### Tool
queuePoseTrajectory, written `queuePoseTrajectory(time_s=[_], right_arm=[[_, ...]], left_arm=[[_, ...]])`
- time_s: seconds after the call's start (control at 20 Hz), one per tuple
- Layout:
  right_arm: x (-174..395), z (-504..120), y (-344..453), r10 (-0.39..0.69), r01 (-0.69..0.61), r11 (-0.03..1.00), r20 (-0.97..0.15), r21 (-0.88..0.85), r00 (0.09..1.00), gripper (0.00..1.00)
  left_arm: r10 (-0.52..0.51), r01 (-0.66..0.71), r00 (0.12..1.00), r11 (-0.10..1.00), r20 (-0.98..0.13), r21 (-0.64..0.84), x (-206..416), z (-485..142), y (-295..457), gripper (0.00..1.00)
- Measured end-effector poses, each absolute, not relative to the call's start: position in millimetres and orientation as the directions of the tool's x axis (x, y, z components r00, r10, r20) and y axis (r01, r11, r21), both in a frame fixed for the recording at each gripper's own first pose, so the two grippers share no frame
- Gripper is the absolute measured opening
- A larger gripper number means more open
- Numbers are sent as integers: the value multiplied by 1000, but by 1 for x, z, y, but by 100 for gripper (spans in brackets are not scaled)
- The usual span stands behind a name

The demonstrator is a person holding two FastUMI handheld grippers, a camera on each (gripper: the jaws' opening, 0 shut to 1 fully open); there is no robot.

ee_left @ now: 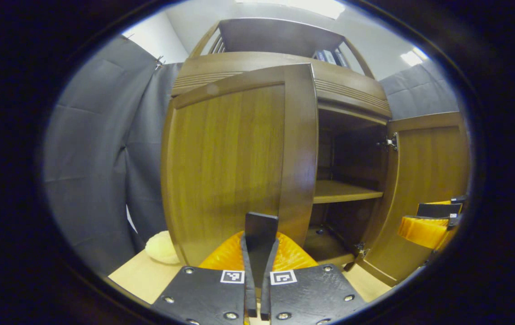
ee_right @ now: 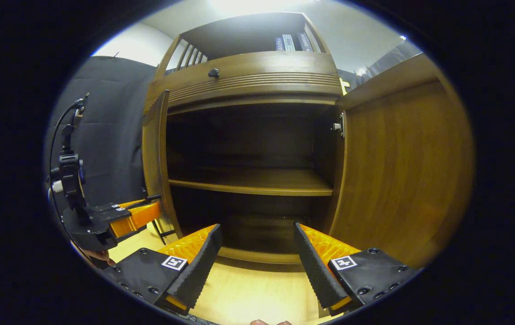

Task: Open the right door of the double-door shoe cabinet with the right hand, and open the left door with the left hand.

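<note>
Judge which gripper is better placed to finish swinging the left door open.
Left. The left gripper is closed right at the left door, which stands partly open. The right gripper hangs open, facing the shelf beside the wide-open right door.

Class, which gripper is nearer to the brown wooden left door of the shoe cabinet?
Left. The left gripper sits shut right at the left door; the right gripper hangs open before the cabinet's middle, apart from it.

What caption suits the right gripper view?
Open right gripper faces the brown wooden shoe cabinet, both doors swung open, bare shelf inside.
</note>
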State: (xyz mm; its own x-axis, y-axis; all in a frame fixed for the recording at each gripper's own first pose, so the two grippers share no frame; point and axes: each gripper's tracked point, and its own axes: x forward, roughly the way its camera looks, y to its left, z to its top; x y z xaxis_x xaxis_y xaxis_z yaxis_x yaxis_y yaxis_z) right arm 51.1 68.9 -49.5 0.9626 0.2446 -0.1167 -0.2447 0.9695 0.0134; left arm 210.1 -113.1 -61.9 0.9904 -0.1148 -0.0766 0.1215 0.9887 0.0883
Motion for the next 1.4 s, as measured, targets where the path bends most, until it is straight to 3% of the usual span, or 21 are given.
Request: queuePoseTrajectory(time_s=[0.8,1.15,1.4], right_arm=[[16,-48,71,218,-219,976,-96,0,971,97],[8,-49,81,234,-237,971,-114,-16,966,100],[6,-50,81,217,-224,974,-138,-39,967,97]], left_arm=[[-103,103,995,993,-2,50,130,-46,6,5],[-184,184,983,983,11,20,117,-29,78,4],[-227,229,973,970,-28,79,129,-25,111,3]])
